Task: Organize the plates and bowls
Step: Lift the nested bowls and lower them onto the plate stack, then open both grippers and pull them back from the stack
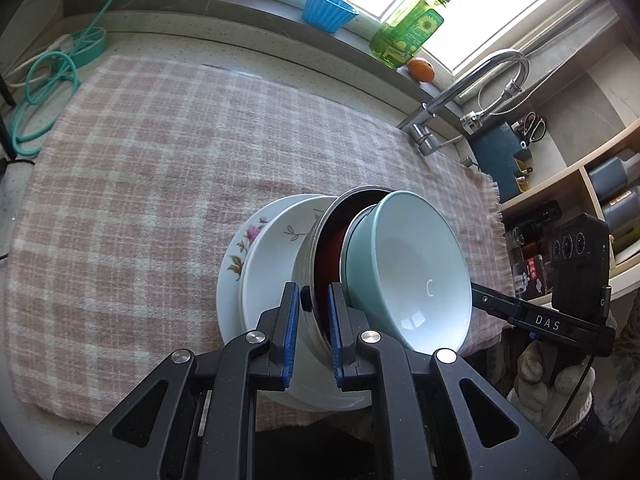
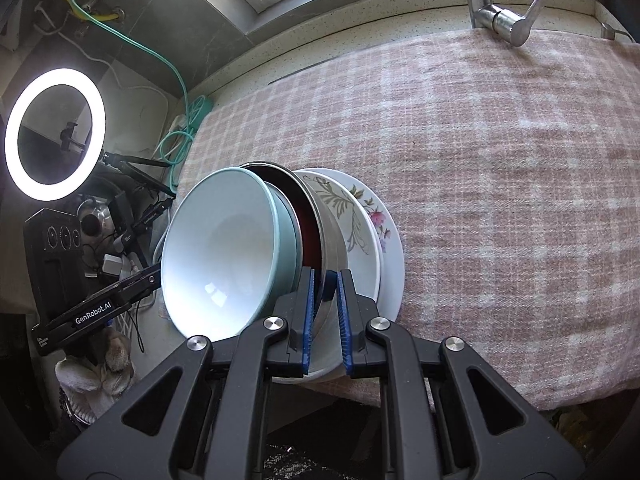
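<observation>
A steel bowl (image 1: 310,240) (image 2: 332,240) with a red inside has a teal bowl (image 1: 408,264) (image 2: 224,248) nested in it. Both sit over a deep white plate (image 1: 272,264) (image 2: 352,216) stacked on a floral plate (image 1: 240,248) (image 2: 384,220) on the pink checked cloth (image 1: 140,160) (image 2: 500,160). Whether the bowl touches the plates I cannot tell. My left gripper (image 1: 313,320) is shut on the steel bowl's rim. On the opposite side my right gripper (image 2: 325,312) is shut on the same rim.
A faucet (image 1: 472,84) (image 2: 496,16) stands at the cloth's far end. On the windowsill are a blue cup (image 1: 328,10), a green soap bottle (image 1: 408,28) and an orange (image 1: 421,69). A teal hose (image 1: 48,80) and a ring light (image 2: 54,134) are at one side, shelves (image 1: 580,200) at the other.
</observation>
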`<state>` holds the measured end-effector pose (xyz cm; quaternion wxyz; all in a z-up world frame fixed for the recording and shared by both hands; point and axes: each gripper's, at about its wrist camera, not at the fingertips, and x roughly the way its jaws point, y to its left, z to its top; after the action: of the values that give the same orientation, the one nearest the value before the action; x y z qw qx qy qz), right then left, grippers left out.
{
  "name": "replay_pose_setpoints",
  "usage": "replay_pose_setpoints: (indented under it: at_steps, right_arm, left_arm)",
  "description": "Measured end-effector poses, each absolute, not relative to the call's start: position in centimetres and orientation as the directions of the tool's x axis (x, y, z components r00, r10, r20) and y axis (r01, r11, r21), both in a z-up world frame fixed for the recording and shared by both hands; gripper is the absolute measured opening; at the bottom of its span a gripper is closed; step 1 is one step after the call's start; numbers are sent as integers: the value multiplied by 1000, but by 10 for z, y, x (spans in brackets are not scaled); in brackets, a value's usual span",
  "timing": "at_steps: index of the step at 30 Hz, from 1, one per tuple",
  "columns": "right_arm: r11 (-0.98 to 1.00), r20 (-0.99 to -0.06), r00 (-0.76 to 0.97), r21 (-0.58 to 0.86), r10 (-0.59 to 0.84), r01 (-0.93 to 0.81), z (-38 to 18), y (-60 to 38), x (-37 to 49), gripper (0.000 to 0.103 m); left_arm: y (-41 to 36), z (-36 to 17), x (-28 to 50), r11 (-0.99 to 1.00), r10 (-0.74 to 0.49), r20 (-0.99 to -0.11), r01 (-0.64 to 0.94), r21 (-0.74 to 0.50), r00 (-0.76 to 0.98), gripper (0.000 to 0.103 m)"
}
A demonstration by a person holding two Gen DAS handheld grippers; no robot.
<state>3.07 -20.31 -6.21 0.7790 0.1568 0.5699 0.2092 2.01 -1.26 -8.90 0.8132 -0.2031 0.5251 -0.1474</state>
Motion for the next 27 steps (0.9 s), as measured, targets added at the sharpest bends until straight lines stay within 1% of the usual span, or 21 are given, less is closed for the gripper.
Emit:
replay_pose_setpoints:
  at_steps: [5,11,12,13,15,17,19,22,23,25,27]
  right_arm:
    - [868,-828,263,468,496,-165,-61,-199,32,13]
    - [865,-826,258,470,502,-177,-61,-199,32,14]
    - [864,-824,259,472,503,-177,-61,-199,32,14]
    - [865,-824,262,471,502,-176,-61,-199,31,14]
    - [866,-823,269,465,500,-184,-59,-199,30,14]
    - [870,-823,281,454,493,-194,-55,-200,29,14]
    - [874,-823,295,442,485,-204,-51,-201,28,15]
    - [877,-820,315,428,478,-216,-44,-203,27,19]
    - [878,-819,322,424,476,-220,-42,-204,26,19]
    - [880,-816,334,417,472,-227,-38,-205,25,20]
    - [883,-813,347,408,468,-233,-34,-206,24,20]
  left_arm:
    - [-12,-85,19,890,-424,-802,29,-456,421,11]
    - [-9,-86,17,890,-419,-803,16,-456,424,11]
    - [-9,-86,17,892,-415,-804,13,-452,426,16]
    - [-9,-85,16,891,-415,-803,13,-454,428,17]
    - [-8,-84,15,891,-414,-802,12,-453,430,18]
    - [-6,-82,14,896,-401,-803,7,-443,441,21]
    - [-4,-79,13,900,-389,-802,1,-436,453,28]
    - [-3,-74,11,905,-373,-801,-8,-426,469,29]
    - [-4,-72,10,907,-368,-800,-7,-421,474,30]
    - [-7,-67,7,915,-355,-801,4,-403,483,35]
    - [-12,-61,3,928,-329,-799,15,-373,502,36]
